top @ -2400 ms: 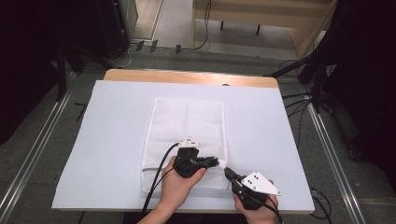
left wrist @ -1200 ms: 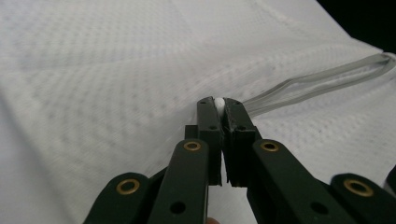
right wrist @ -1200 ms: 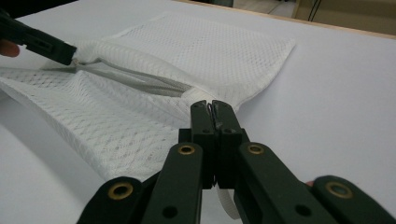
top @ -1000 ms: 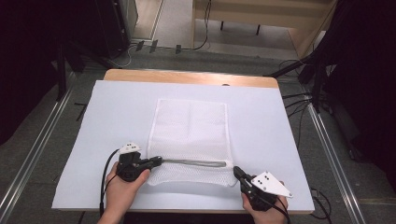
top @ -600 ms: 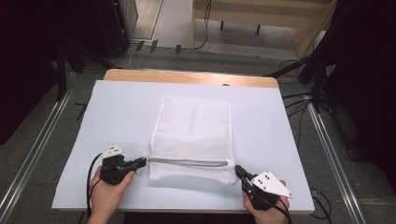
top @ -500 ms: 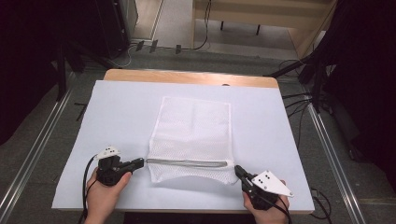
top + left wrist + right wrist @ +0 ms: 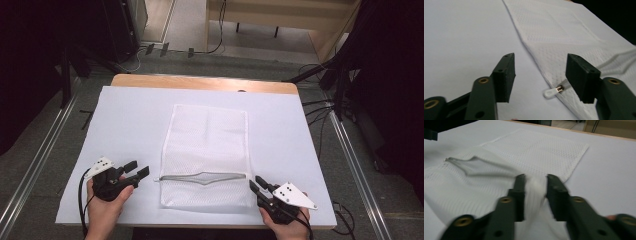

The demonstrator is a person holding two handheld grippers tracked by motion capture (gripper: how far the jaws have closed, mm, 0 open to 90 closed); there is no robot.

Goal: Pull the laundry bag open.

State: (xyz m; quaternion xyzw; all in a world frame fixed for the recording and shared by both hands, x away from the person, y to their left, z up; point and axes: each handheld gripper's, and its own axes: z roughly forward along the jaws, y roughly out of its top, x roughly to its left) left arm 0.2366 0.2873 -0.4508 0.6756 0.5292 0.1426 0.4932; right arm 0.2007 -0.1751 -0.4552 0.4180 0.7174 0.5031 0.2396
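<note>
A white mesh zip bag lies flat on the white table cover. Its zipper runs across the near end and gapes open in the middle. My left gripper stands open just left of the bag, holding nothing. In the left gripper view the white zipper pull lies on the cover between the spread jaws of the left gripper, beside the bag's edge. My right gripper is shut on the bag's right edge at the zipper's end. White mesh is bunched between the right gripper's jaws.
The cover overhangs a wooden table whose far edge shows. Metal floor rails run along both sides, and cables lie on the floor to the right. Bare cover surrounds the bag on the left, right and far sides.
My left gripper pulled the zipper pull from right to left across the bag, opening the zipper, then let go and opened. The right gripper kept its hold on the bag's right edge.
</note>
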